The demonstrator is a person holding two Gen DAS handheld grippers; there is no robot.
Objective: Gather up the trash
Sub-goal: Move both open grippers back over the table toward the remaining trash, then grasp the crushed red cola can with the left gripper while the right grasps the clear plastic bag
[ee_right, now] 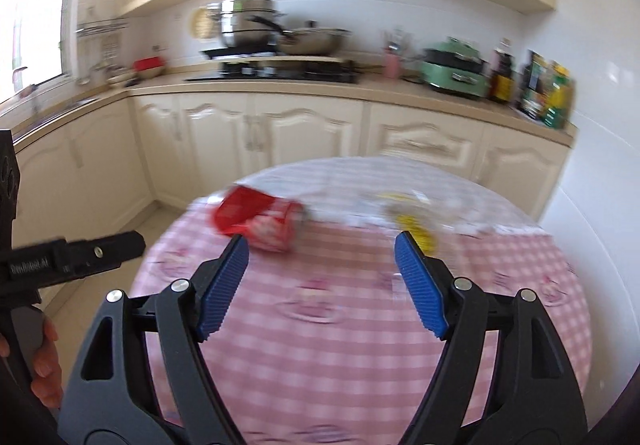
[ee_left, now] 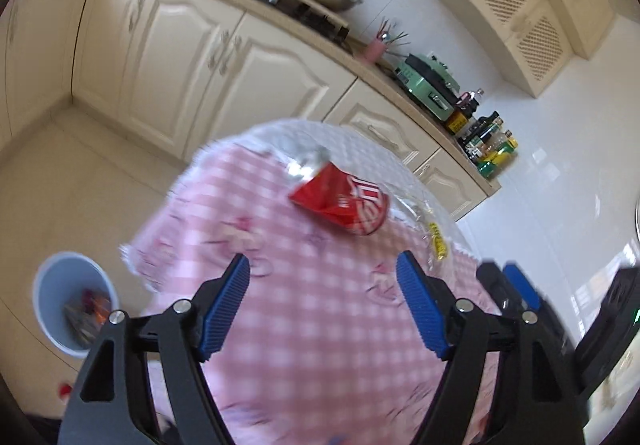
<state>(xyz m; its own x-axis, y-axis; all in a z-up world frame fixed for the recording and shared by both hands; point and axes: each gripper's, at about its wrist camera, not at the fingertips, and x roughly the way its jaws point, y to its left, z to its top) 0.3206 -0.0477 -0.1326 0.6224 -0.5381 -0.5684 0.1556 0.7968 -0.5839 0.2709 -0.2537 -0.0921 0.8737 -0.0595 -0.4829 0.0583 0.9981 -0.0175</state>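
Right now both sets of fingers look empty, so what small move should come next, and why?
Probably ease the left gripper forward and down toward the crushed red can. Its fingers stand open with nothing between them, and the can lies on the pink checked tablecloth just ahead. The clear wrapper with yellow print sits ahead of the open right gripper, and the bin waits on the floor.
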